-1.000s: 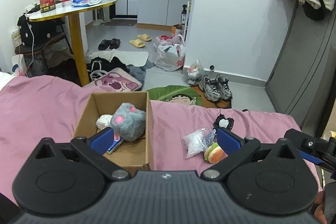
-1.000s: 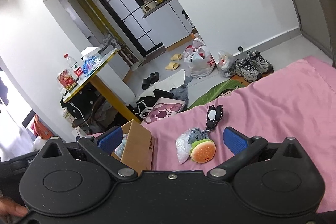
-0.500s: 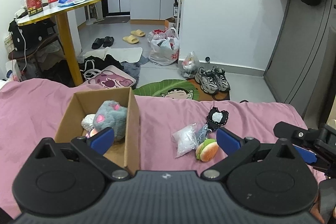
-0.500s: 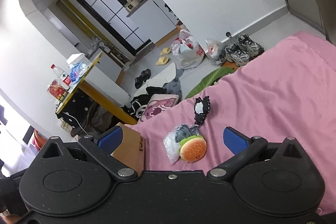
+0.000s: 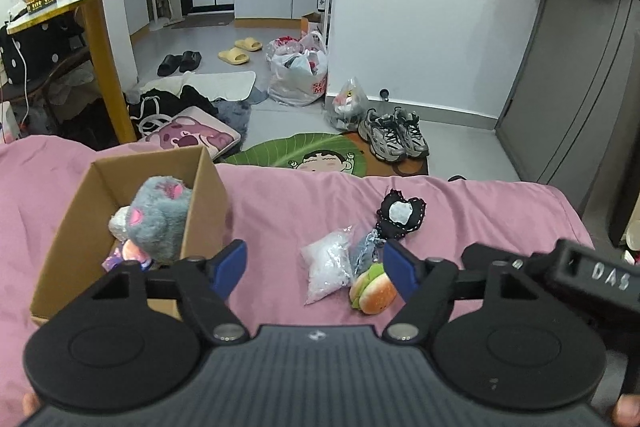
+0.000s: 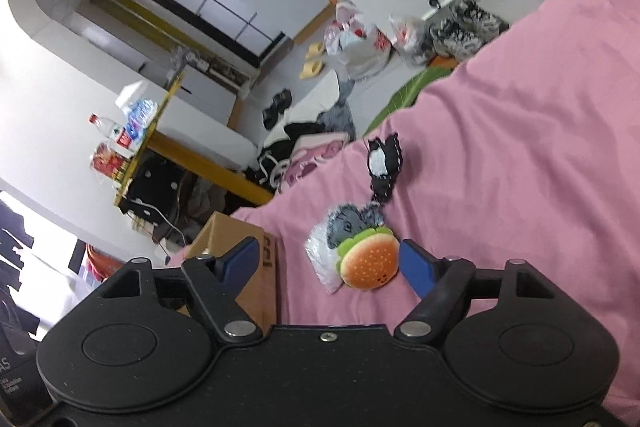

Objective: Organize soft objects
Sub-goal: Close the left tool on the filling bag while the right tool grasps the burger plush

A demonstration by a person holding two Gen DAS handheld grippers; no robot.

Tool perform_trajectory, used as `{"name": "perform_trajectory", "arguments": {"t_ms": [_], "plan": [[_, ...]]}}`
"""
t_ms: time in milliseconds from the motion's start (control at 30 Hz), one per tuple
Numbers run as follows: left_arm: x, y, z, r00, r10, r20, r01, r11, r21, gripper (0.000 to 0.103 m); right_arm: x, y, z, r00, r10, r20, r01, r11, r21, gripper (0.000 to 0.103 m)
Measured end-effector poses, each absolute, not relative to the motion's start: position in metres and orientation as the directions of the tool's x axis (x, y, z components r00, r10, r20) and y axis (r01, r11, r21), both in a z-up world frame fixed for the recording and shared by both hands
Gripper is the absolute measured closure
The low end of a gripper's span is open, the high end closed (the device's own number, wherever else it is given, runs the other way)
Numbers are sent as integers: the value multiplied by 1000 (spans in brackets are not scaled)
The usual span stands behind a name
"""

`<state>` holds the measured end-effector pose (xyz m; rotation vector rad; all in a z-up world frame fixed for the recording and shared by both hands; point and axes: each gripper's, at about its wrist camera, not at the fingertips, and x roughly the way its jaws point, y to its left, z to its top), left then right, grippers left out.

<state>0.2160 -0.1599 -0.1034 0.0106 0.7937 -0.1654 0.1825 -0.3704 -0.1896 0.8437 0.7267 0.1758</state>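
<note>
On the pink bedspread stands a cardboard box with a grey plush and other small toys inside. To its right lie a clear bag of white filling, a small grey plush, a burger plush and a black heart-shaped toy. My left gripper hovers short of the bag, its jaws closing on nothing. My right gripper faces the burger plush, the bag and the grey plush; its jaws are closing and grip nothing.
Beyond the bed's far edge the floor holds a green mat, sneakers, plastic bags, slippers and clothes. A yellow-legged table stands at the left and a grey wardrobe at the right. The box corner sits beside my right gripper's left finger.
Both grippers have come down and closer to the toys on the bedspread, and both pairs of jaws have narrowed. The right wrist view has rolled.
</note>
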Motion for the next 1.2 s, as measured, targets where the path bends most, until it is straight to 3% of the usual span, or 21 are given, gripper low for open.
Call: {"name": "perform_trajectory", "arguments": {"t_ms": [167, 333, 800, 1000, 1200], "plan": [[231, -164, -117, 671, -138, -729, 137, 989, -62, 39, 201, -367, -208, 701, 464, -542, 151, 645, 749, 35], [247, -163, -133, 644, -133, -753, 99, 991, -91, 55, 220, -366, -231, 657, 510, -556, 188, 603, 775, 40], [279, -172, -157, 617, -134, -775, 47, 990, -134, 55, 250, -349, -260, 550, 517, -656, 212, 673, 709, 40], [289, -175, -169, 596, -155, -788, 42, 986, -162, 55, 250, -354, -265, 568, 540, -620, 206, 637, 743, 66], [296, -177, -182, 568, -157, -808, 26, 985, -173, 51, 242, -377, -273, 626, 512, -589, 285, 553, 783, 71]]}}
